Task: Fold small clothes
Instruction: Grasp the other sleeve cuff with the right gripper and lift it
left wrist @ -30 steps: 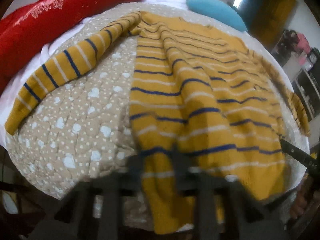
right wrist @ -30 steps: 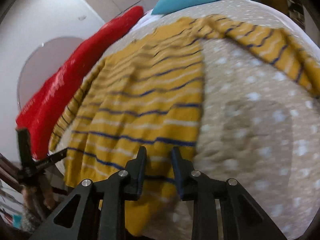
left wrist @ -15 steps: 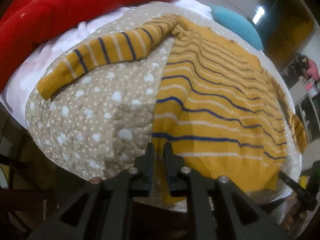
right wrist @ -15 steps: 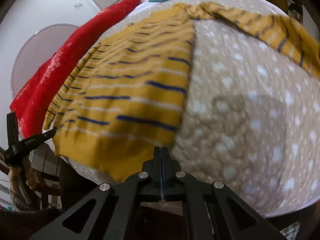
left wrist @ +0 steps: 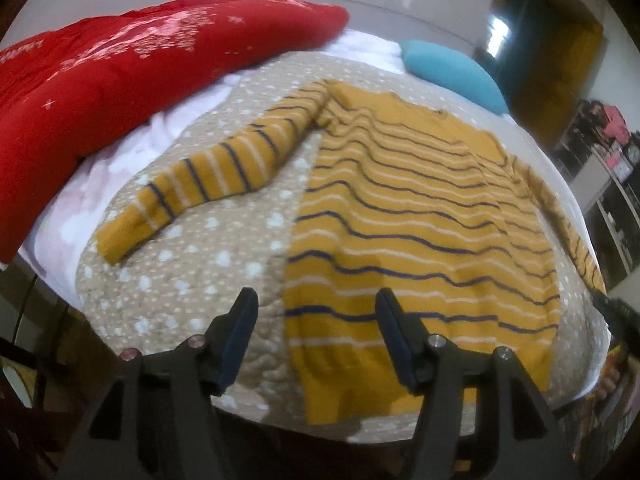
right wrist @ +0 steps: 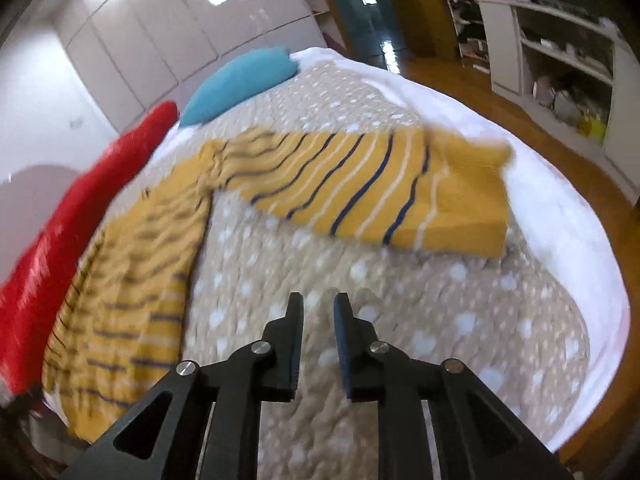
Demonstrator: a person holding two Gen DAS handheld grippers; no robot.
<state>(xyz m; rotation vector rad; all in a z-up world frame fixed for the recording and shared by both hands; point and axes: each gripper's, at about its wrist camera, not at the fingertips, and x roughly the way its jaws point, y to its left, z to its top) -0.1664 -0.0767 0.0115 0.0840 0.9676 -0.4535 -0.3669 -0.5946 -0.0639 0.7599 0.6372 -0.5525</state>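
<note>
The bed (left wrist: 192, 304), under a tan dotted quilt, serves as the folding surface and fills both views. A red duvet (left wrist: 120, 76) lies bunched along its 10 o'clock edge in the left view, and a blue pillow (left wrist: 452, 68) sits at 1 o'clock; both appear pushed aside to leave room.

The sweater (left wrist: 420, 240), yellow with dark and white stripes, lies flat on the quilt with its hem toward the near edge. This is judged the laid-out start of a fold. One sleeve (left wrist: 208, 176) reaches to 9 o'clock in the left view. The other sleeve (right wrist: 380, 188) stretches to 2 o'clock in the right view, its cuff on the white sheet.

The left gripper (left wrist: 316, 316) hovers over the hem's corner at 6 o'clock. Its jaws are spreading, and nothing is pinched between them. The right gripper (right wrist: 318, 312) points at bare quilt below the far sleeve. Its jaws are parting, with nothing between them.

No containers lie on the bed. Shelves (right wrist: 560, 52) at 2 o'clock in the right view hold small items too blurred to name.
</note>
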